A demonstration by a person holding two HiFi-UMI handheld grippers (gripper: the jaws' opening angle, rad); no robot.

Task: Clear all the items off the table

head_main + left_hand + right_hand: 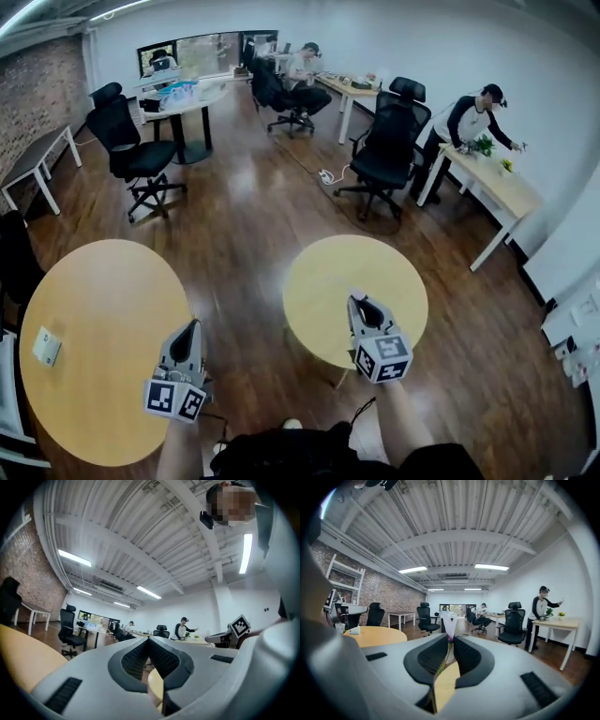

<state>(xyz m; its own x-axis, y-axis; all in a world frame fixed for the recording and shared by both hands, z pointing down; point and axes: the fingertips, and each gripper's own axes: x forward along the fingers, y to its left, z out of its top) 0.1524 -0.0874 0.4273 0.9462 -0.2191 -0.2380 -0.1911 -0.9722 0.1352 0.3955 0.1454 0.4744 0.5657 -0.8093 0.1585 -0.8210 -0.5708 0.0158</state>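
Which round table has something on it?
The left round table: a small white thing lies near its left edge. The right round table shows nothing on top.

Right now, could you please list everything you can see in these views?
left table: one, light wood, round, under the left gripper
right table: one, light wood, round, under the right gripper
white item: one, near the left table's left edge
flower: one, white petal, green stem, between the right jaws
chairs: at least three, black, on the floor beyond
white table: one, round, far left, cluttered
desk: one, wood top, far right, with small plants
people: three, one standing at the desk, two seated at the back
power strip: one, white, on the floor
left gripper: grey, jaws together, empty
right gripper: grey, jaws shut on the flower
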